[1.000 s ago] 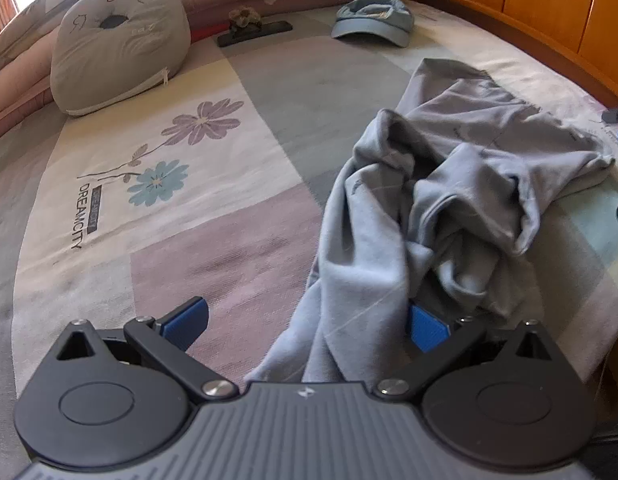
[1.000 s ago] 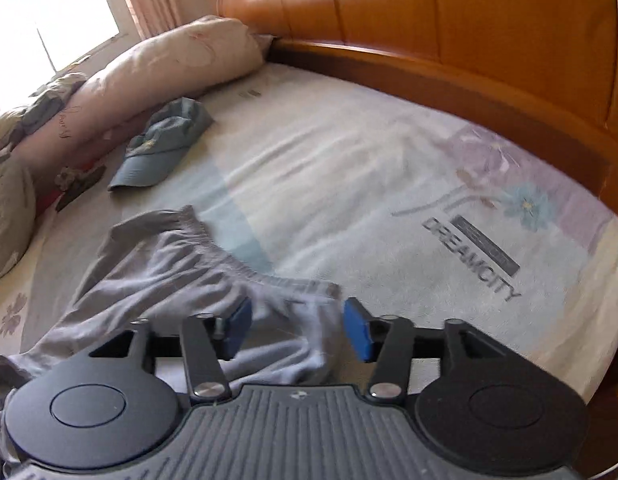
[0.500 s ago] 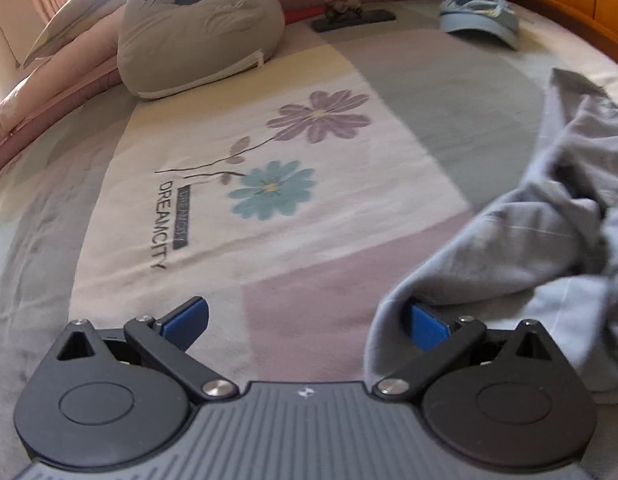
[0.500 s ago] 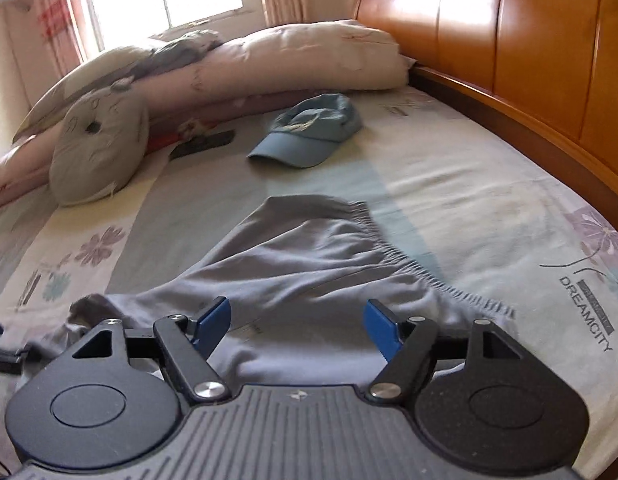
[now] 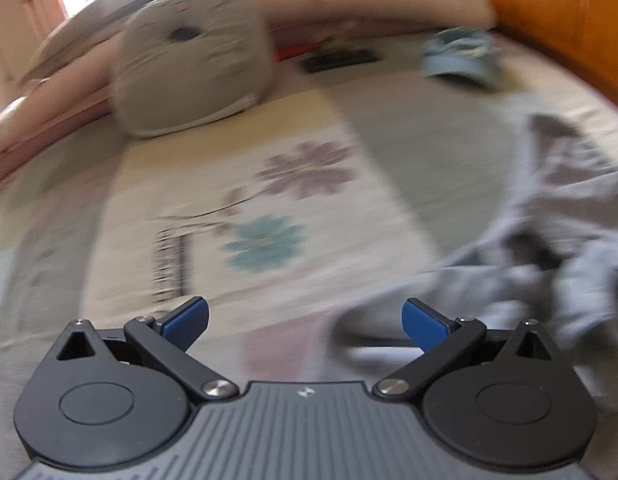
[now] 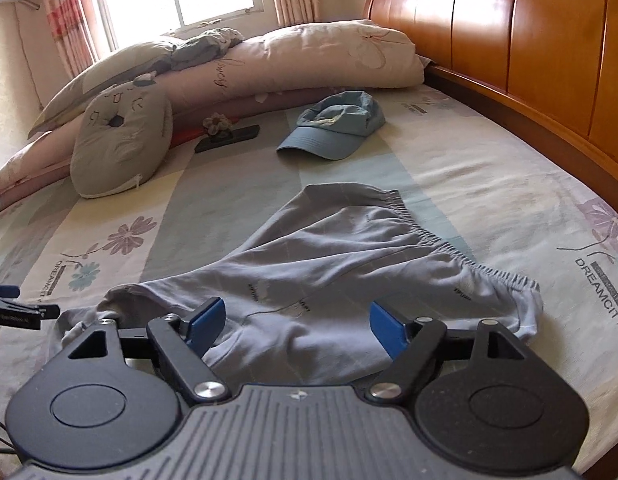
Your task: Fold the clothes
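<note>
Centrally, grey shorts point(image 6: 349, 264) lie spread on the bed point(image 6: 489, 184) — right gripper point(image 6: 297, 326) and left gripper point(image 5: 305, 320) both spread apart, fingers released, grasping nothing; left view blurred.

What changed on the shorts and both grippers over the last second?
The grey shorts went from a bunched heap to spread nearly flat on the bedsheet. Left gripper swung leftward, its right finger coming free of the fabric; its view is now blurred. Right gripper widened over the shorts. Cap and cushion stayed put.
</note>
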Demonstrator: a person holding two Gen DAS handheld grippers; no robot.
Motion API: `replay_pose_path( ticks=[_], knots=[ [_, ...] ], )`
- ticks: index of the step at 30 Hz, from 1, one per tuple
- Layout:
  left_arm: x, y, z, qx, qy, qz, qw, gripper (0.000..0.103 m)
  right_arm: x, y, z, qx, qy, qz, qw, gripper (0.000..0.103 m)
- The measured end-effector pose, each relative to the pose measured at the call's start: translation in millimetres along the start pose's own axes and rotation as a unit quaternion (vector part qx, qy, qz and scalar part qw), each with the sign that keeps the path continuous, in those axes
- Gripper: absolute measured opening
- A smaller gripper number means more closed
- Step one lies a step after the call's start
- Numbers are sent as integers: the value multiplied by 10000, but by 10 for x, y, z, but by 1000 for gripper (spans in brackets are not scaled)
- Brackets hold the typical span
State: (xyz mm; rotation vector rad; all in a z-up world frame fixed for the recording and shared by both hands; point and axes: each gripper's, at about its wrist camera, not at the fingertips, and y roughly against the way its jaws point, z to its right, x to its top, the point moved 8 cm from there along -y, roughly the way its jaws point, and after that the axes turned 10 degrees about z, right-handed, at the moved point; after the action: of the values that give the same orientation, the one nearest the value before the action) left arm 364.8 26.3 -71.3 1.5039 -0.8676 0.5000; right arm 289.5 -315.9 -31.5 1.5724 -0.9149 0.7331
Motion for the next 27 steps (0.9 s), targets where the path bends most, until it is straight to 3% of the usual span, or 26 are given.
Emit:
replay_pose_path(
  ticks=[3, 6, 11, 15, 20, 23, 27],
  knots=[
    [66, 108, 327, -426, 47, 69, 9991, 102, -23, -16, -39, 83, 4, -24, 10000, 84],
    [28, 47, 625, -667, -240, 11, 9975, 102, -42, -58, -52, 186, -36, -76, 9998, 85],
    [-154, -214, 649, -5, -692, -383, 9969, 102, -39, -98, -69, 313, -1, -100, 9995, 85],
    [-226, -257, 251, 667, -589, -517, 9947, 102, -40, -115, -54, 286, 26, -111, 9995, 86],
    [-291, -294, -381, 1524, -698, -735, 9831, 102, -67, -135, -52, 249, -28, -157, 9996, 86],
    [-261, -204, -530, 1434, -436, -681, 9864, 102, -76, -142, -112, 275, 14, -189, 9994, 86],
    [-158, -126, -218, 546, -205, -562, 9967, 102, -84, -169, -253, 357, 118, -212, 9991, 86]
  ],
)
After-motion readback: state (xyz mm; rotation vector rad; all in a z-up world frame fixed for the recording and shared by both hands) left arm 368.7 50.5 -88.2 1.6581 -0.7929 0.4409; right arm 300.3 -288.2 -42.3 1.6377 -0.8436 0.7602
